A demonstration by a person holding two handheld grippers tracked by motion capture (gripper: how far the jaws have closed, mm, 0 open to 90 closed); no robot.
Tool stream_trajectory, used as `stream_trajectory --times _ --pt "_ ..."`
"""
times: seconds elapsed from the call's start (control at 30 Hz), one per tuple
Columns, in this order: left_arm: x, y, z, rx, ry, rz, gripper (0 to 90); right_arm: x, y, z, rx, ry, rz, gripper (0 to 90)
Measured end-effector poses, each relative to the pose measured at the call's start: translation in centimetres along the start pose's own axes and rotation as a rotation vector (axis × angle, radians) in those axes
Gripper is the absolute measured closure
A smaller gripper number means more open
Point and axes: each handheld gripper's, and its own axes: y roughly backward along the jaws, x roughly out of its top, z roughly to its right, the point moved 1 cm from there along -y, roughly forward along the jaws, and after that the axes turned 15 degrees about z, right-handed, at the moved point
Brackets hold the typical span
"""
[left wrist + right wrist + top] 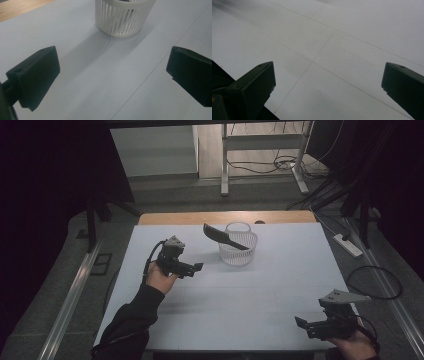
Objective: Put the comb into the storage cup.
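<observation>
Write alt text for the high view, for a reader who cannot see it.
A white slatted basket stands near the far edge of a white table, with a black comb-like tool resting tilted across its rim. The left gripper is held near the basket, jaws open; the right gripper is at the near right corner.

Nothing readable anywhere: no print, label, brand, number or sign on the white slotted plastic basket [238, 249], on the black flat tool [223, 236] lying across its rim, or on the white table surface [260, 290], crossed by thin plain lines and nothing more. No lettering on the black jaw blocks in either gripper view.
</observation>
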Motion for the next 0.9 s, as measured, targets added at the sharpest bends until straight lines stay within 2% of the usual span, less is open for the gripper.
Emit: stream_trajectory --times 0.3,0.9 --pt "-0.6 1.7 -0.4 0.021 0.012 0.007 0.0 0.0 0.0 0.0 0.0 -0.002 -0.001 0.0" --pt "-1.5 4.0 -0.4 0.015 0.05 0.045 0.0 0.0 0.0 0.0 0.004 0.002 0.002 0.0"
